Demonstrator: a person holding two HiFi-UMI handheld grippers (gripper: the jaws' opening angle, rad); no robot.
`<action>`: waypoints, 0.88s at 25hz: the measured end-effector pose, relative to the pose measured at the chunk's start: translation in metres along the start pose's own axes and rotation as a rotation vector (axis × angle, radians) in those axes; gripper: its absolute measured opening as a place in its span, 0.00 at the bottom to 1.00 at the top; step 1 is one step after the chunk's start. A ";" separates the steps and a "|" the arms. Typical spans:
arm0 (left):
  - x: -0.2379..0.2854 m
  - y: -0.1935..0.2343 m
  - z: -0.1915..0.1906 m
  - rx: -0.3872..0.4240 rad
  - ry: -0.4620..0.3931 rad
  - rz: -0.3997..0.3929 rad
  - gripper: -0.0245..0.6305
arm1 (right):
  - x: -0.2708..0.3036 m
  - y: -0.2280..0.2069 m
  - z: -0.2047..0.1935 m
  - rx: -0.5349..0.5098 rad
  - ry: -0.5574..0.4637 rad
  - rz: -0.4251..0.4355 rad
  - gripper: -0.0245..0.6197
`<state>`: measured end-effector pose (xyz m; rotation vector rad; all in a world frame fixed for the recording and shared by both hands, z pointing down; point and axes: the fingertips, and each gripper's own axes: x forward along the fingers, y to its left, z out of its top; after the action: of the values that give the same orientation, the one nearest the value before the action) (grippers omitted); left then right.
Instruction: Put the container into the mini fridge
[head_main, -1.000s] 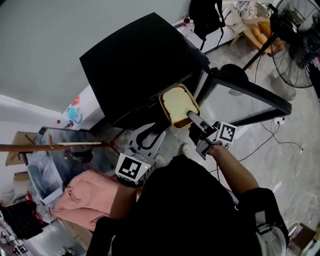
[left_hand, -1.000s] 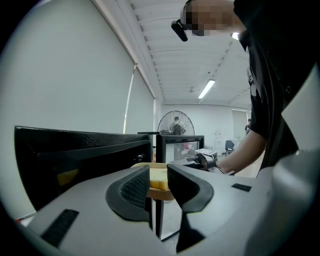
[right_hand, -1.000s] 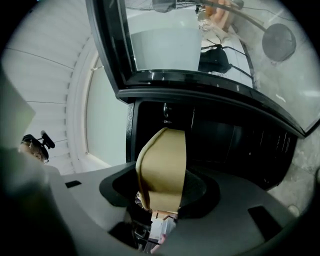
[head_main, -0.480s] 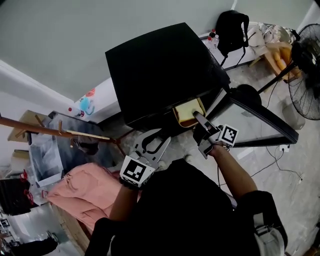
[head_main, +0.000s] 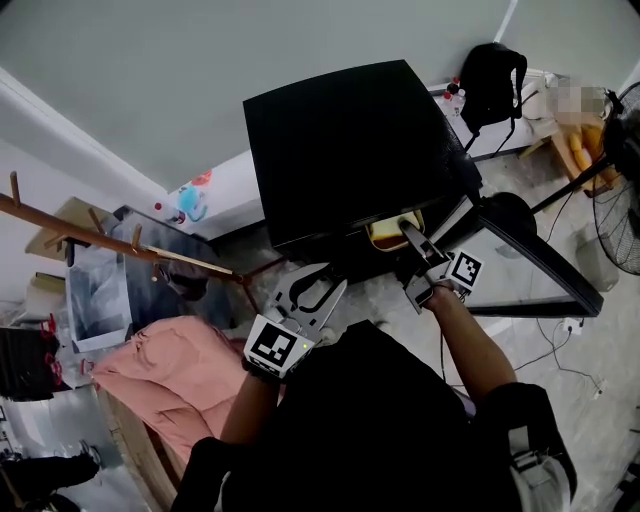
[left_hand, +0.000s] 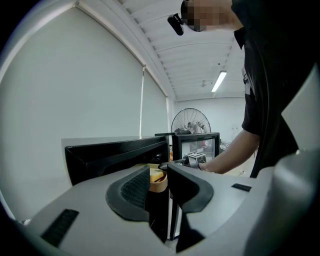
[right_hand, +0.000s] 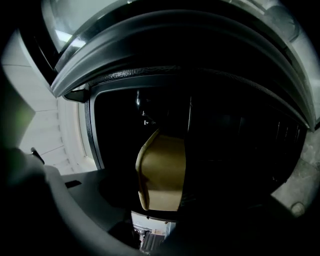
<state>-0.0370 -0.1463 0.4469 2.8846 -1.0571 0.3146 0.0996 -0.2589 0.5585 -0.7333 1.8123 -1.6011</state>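
The tan container (head_main: 388, 232) sits at the mouth of the black mini fridge (head_main: 350, 140), partly under its top edge. My right gripper (head_main: 412, 238) is shut on the container's near end, held about level. In the right gripper view the container (right_hand: 162, 170) stands between the jaws against the dark fridge interior (right_hand: 230, 130). The fridge's glass door (head_main: 530, 255) is swung open to the right. My left gripper (head_main: 306, 293) hangs open and holds nothing, left of and nearer than the fridge opening. In the left gripper view the container (left_hand: 159, 181) shows beyond my left gripper (left_hand: 159, 172).
A pink cloth (head_main: 165, 370) lies at the lower left beside a wooden rack (head_main: 90, 232). A standing fan (head_main: 622, 190) and a black bag (head_main: 495, 75) are at the far right. A cable (head_main: 560, 345) runs over the floor below the door.
The right gripper has carried the container forward and slightly down, from in front of the fridge opening to partly inside it. The left gripper has drifted a little toward the fridge.
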 end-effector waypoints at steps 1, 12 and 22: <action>-0.001 0.000 0.000 -0.004 -0.001 0.004 0.22 | 0.001 0.000 0.000 0.002 0.001 0.000 0.38; -0.015 -0.008 0.001 -0.033 -0.010 0.033 0.22 | 0.005 -0.006 0.007 0.017 -0.014 0.029 0.39; -0.021 -0.011 0.011 -0.039 -0.038 0.036 0.22 | -0.012 -0.009 0.002 -0.047 -0.024 0.007 0.53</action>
<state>-0.0436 -0.1254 0.4315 2.8512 -1.1087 0.2388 0.1086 -0.2523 0.5684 -0.7629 1.8388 -1.5440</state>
